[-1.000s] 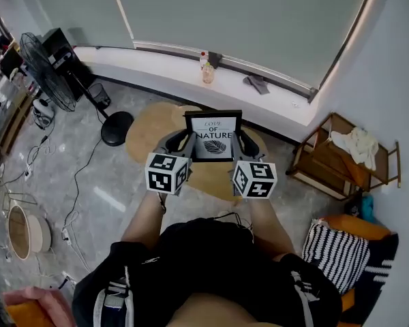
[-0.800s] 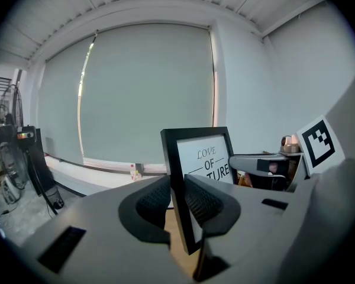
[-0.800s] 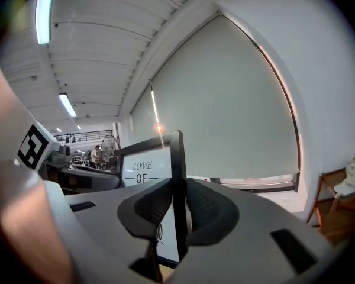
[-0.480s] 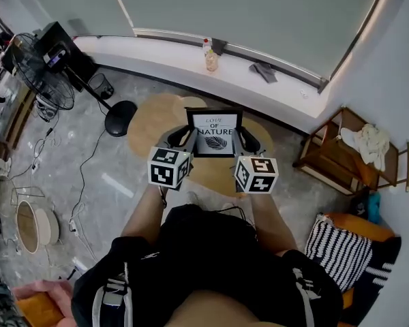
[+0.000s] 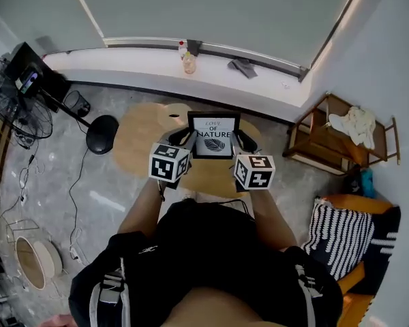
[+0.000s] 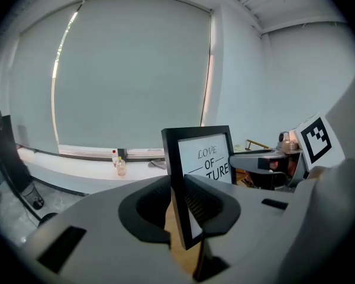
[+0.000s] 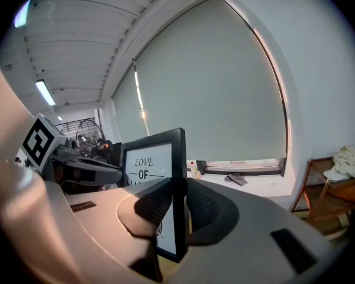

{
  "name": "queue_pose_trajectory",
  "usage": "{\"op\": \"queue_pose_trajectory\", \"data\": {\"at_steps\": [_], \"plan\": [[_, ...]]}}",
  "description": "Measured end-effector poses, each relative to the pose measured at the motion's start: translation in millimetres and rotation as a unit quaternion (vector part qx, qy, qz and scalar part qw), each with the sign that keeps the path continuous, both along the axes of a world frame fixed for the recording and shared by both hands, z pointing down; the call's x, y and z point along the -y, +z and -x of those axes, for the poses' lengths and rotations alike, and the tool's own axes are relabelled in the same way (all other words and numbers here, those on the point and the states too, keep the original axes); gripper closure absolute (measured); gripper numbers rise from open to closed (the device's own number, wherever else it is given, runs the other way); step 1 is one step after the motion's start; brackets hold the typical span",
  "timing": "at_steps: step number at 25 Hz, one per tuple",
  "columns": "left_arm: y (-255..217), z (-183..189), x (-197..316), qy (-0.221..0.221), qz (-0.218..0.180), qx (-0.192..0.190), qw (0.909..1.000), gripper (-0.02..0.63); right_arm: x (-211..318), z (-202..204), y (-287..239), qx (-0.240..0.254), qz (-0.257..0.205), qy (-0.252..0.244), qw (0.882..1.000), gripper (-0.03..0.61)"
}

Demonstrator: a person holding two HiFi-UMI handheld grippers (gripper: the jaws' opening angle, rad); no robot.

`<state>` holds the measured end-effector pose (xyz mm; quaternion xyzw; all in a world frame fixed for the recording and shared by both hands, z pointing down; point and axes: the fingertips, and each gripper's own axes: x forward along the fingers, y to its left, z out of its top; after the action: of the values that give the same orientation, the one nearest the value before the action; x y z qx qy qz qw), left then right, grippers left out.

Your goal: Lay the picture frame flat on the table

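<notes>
Head view: I see the picture frame [image 5: 213, 135] upright over the round wooden table [image 5: 140, 133], reading "LOVE OF NATURE" (leaf print beneath). Left gripper view: my left gripper [image 6: 179, 201] clamps its black edge. Right gripper view: my right gripper [image 7: 177, 209] pinches the opposite edge.

A bottle [image 5: 188, 62] and a grey cloth [image 5: 243, 67] sit on the sill [image 5: 133, 63]. A fan [image 5: 13, 113] stands at left. At right, a wooden rack [image 5: 324, 154] holds a towel [image 5: 353, 125].

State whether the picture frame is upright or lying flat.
Upright. The picture frame stands vertical, its sides clamped by the left gripper and right gripper.
</notes>
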<state>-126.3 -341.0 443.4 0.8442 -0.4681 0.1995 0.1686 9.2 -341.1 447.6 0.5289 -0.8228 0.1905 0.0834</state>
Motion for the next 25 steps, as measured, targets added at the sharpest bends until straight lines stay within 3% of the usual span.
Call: {"op": "queue_pose_trajectory", "data": {"at_steps": [13, 25], "plan": [[66.8, 4.5, 34.3, 0.08, 0.071, -0.016, 0.9941, 0.528, 15.8, 6.0, 65.7, -0.003, 0.08, 0.043, 0.996, 0.483], [134.1, -31.3, 46.3, 0.156, 0.152, -0.006, 0.9759, 0.529, 8.0, -25.6, 136.4, 0.011, 0.182, 0.1, 0.978, 0.483]]}}
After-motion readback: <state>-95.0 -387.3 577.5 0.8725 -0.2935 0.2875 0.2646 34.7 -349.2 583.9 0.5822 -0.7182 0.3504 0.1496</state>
